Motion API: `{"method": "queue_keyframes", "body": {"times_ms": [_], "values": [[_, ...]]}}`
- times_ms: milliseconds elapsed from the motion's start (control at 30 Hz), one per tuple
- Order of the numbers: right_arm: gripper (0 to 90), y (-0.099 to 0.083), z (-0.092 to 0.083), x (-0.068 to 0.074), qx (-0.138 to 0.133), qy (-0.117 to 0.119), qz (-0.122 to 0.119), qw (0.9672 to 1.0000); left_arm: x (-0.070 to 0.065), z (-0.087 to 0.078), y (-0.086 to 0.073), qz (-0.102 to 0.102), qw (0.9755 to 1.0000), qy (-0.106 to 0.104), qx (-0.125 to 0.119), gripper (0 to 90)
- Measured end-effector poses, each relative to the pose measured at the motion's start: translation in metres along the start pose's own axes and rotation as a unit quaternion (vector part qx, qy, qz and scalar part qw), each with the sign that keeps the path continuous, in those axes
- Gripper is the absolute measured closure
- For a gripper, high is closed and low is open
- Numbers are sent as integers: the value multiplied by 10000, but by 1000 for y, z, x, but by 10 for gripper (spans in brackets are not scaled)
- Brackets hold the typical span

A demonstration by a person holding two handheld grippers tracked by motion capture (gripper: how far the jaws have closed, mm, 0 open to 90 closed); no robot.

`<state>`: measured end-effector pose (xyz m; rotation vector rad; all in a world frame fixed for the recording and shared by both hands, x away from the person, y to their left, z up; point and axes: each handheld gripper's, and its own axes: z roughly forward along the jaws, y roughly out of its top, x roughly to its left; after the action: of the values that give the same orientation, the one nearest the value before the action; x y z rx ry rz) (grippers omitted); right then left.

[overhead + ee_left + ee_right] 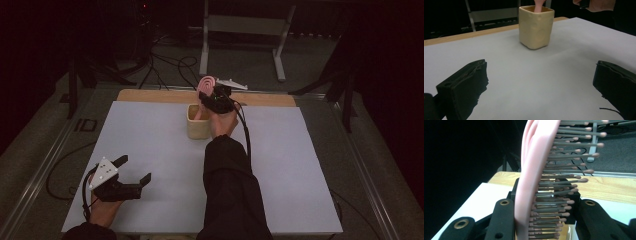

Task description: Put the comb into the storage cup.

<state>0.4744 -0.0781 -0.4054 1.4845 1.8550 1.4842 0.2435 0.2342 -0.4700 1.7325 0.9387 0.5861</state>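
The right tongs [216,98] are clenched on a pink hairbrush [534,170], which stands nearly upright, its long axis vertical and its handle end already down inside the beige cup [198,121] at the far middle of the table [150,150]. The cup sits directly below the grip, so the coming move looks to be straight down. The left tongs [134,171] rest released at the near left, well apart.

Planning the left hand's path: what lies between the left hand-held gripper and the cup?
Nothing: the high view shows bare table between left hand-held gripper and cup.
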Motion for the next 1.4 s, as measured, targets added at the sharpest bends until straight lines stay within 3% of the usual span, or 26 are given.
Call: {"method": "queue_keyframes", "body": {"times_ms": [767,1400], "values": [[633,-10,9,-3,175,-50,-28,9998,-1,1,0,54,10000,12,62,2],[631,-11,12,-7,169,0,31,9999,-3,3,0,78,9999,-27,119,2]]}}
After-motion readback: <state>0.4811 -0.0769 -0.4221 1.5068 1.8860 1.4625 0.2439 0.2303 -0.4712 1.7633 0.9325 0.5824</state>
